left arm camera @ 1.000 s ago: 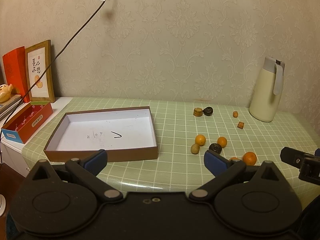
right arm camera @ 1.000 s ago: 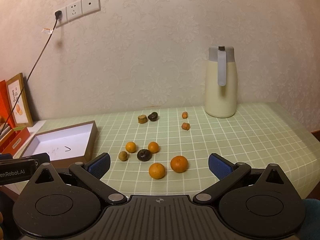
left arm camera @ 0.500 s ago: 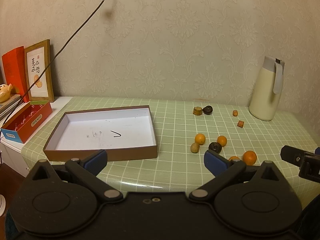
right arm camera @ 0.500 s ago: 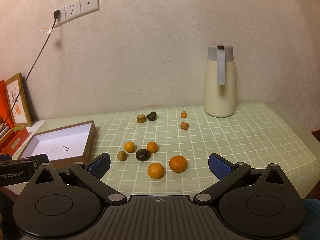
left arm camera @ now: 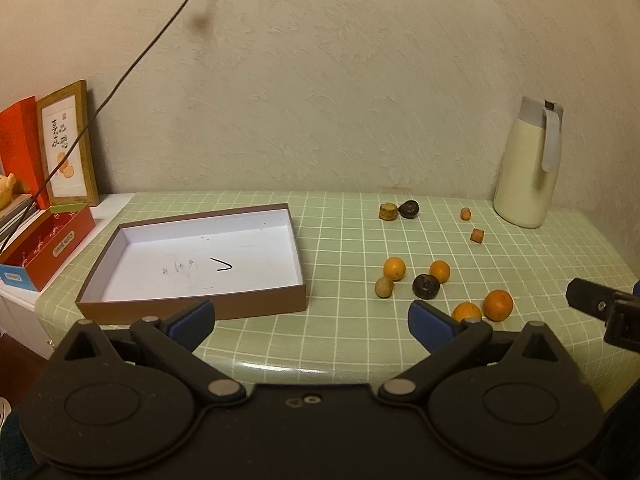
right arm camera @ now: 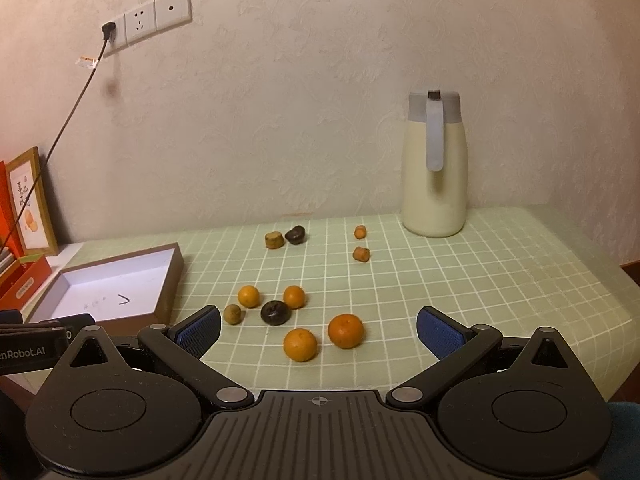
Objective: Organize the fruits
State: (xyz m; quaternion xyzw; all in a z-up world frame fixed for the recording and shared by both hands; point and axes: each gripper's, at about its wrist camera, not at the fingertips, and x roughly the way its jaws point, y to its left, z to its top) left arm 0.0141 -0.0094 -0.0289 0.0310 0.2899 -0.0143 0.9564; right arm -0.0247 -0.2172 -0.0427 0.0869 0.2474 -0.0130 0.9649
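Fruits are lying loose on the counter (right arm camera: 500, 280), none in the box (left arm camera: 192, 264). The right tool (right arm camera: 318, 330) is hanging wide open and empty just short of two oranges (right arm camera: 301, 345), which are sitting side by side between its pads. The left tool (left arm camera: 311, 318) is gaping too, holding nothing, pointing between the box and the fruit cluster. Beyond, a dark fruit (right arm camera: 275, 312) is resting among smaller oranges (right arm camera: 248, 296). A jug (right arm camera: 435, 168) is standing at the wall.
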